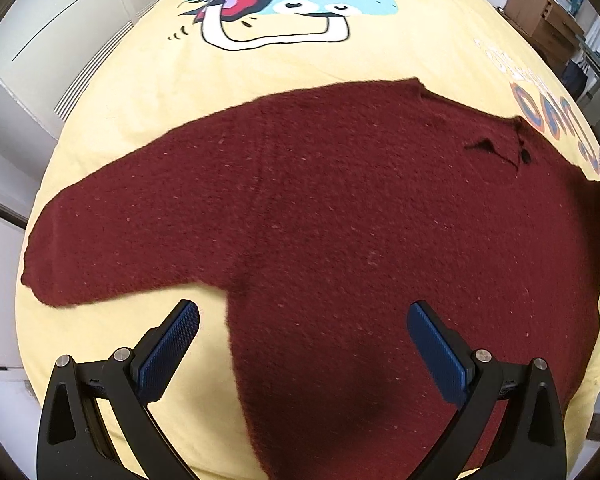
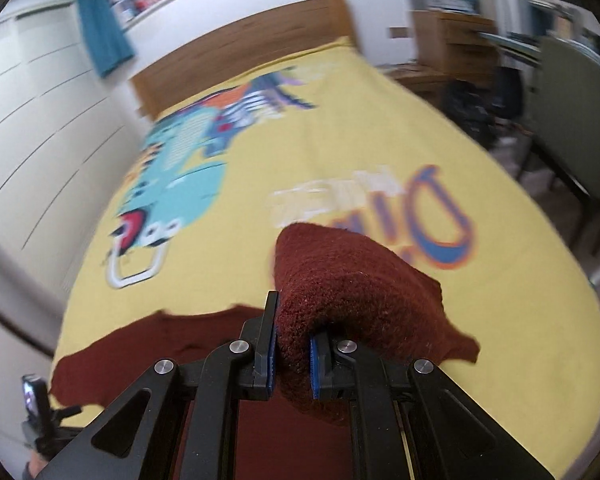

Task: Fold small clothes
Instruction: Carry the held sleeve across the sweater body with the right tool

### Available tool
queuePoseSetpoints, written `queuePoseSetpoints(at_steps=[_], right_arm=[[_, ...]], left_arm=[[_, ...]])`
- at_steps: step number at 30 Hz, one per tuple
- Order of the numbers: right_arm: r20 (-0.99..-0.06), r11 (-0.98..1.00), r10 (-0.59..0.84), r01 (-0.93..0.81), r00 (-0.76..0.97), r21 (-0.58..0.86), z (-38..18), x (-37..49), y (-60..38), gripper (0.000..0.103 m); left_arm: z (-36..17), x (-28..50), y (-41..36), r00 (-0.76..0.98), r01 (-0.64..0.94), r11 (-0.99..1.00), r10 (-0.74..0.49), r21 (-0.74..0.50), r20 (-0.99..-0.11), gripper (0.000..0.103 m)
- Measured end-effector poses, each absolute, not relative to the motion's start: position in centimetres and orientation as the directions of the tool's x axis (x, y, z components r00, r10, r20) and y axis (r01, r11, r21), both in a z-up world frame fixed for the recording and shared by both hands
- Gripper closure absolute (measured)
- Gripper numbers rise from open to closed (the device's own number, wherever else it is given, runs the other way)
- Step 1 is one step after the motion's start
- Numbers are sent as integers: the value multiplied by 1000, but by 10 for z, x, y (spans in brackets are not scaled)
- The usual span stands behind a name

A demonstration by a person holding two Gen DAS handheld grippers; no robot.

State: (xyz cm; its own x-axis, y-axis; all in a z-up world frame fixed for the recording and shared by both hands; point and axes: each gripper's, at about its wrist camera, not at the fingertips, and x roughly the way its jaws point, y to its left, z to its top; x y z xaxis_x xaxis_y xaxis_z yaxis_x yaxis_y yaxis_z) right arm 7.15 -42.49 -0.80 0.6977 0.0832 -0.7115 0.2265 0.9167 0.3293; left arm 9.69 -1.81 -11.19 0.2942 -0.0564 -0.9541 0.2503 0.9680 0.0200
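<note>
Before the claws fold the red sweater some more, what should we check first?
1. Right claw shut on the sweater: ok, knit bunched between its fingers.
2. Left claw open and free: ok, nothing between its fingers.
3. Sweater body flat on the yellow bedspread: ok.
4. Left sleeve spread out: ok.
5. Lifted part hanging clear of the body: cannot tell, picture is blurred.

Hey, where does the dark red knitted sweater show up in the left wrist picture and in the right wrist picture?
Left wrist: the dark red knitted sweater lies flat across the middle, one sleeve reaching left, beyond the open left tool.
Right wrist: a bunched sleeve of it rises at lower centre, pinched in the shut right tool; the rest lies flat at lower left.
Shared landmark: the blue cartoon dinosaur print on the yellow bedspread.
</note>
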Motion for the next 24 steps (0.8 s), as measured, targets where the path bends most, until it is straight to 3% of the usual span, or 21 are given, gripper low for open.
queuePoseSetpoints(at_steps=[7, 18, 24], right_arm=[[-793, 943, 190, 116, 579, 311, -60, 108, -330, 91], [-908, 946, 241, 124, 343, 298, -173, 93, -272, 90], [-933, 953, 219, 140, 285, 267, -193, 91, -263, 80]], left_arm=[[-114, 102, 5, 302, 226, 973, -28, 43, -953, 1], [-129, 101, 19, 269, 213, 977, -31, 28, -963, 1], [-128, 97, 19, 262, 214, 977, -34, 24, -964, 1]])
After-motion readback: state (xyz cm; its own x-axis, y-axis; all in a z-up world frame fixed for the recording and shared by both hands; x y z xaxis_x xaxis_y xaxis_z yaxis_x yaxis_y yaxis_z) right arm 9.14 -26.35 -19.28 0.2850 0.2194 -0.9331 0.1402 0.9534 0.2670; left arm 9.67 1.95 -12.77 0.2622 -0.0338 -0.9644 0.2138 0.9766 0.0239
